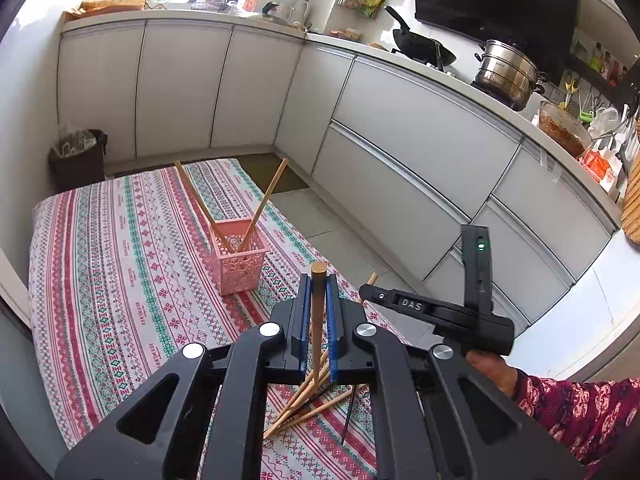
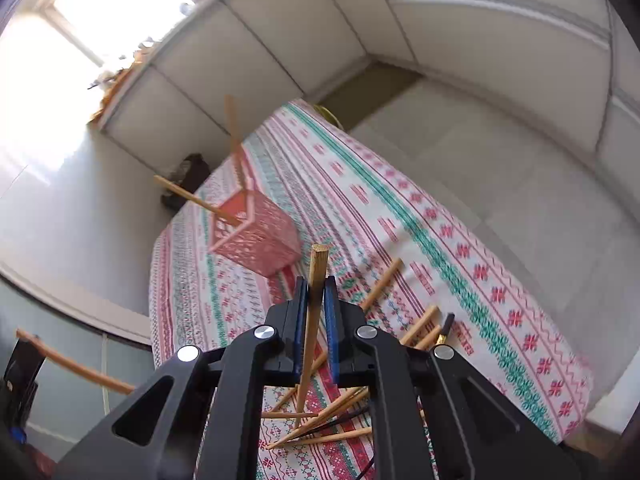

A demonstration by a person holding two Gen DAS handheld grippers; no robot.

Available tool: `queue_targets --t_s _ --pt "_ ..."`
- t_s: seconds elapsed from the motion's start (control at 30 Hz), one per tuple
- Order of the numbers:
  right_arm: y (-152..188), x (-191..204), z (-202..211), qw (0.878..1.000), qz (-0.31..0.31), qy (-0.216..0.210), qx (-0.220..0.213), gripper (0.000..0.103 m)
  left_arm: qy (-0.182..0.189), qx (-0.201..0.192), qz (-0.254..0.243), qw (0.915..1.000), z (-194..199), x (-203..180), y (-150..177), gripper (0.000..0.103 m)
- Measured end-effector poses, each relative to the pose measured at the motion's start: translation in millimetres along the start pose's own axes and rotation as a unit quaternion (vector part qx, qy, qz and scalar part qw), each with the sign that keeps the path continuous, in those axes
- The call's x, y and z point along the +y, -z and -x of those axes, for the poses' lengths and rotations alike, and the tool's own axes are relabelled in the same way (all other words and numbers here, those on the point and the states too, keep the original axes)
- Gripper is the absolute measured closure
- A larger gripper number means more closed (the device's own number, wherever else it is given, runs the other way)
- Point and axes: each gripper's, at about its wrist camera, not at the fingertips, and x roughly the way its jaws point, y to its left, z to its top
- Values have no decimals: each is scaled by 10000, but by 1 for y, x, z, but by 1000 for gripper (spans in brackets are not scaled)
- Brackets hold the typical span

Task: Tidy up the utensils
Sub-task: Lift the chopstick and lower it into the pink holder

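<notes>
Left gripper (image 1: pixel 319 300) and right gripper (image 2: pixel 316 300), jaws closed on one chopstick (image 1: pixel 318 312) each; light, stiff, slippery sticks, probably best pinched near the thick end.

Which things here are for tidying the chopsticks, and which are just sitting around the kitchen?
For the job:
- left gripper, shut on one chopstick
- right gripper, shut on another chopstick
- pink basket with two chopsticks in it
- loose chopsticks on the tablecloth

Just lying about:
- steel pot
- black wok
- bin
</notes>
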Motion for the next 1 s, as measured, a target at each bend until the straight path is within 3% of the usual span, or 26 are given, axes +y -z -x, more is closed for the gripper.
queue_targets --t_s 0.2,0.4,0.6,0.77,1.0 --pt "-4 50 66 9898 1121 -195 -853 95 -205 -349 -136 9991 22 -19 -12 97" --pt "-24 67 121 9831 1336 -381 -1188 95 -436 -775 -200 9958 46 -37 -31 97" --pt "-49 84 156 9766 1535 -466 -1432 95 -677 -1189 -267 9902 59 -48 -70 97" --pt "-75 96 167 9699 1644 -548 -1712 95 -859 -1546 -267 9839 59 -50 -101 97" --pt "-117 107 151 9659 1653 -552 -1915 95 -1217 -1809 -288 9755 39 -36 -133 97"
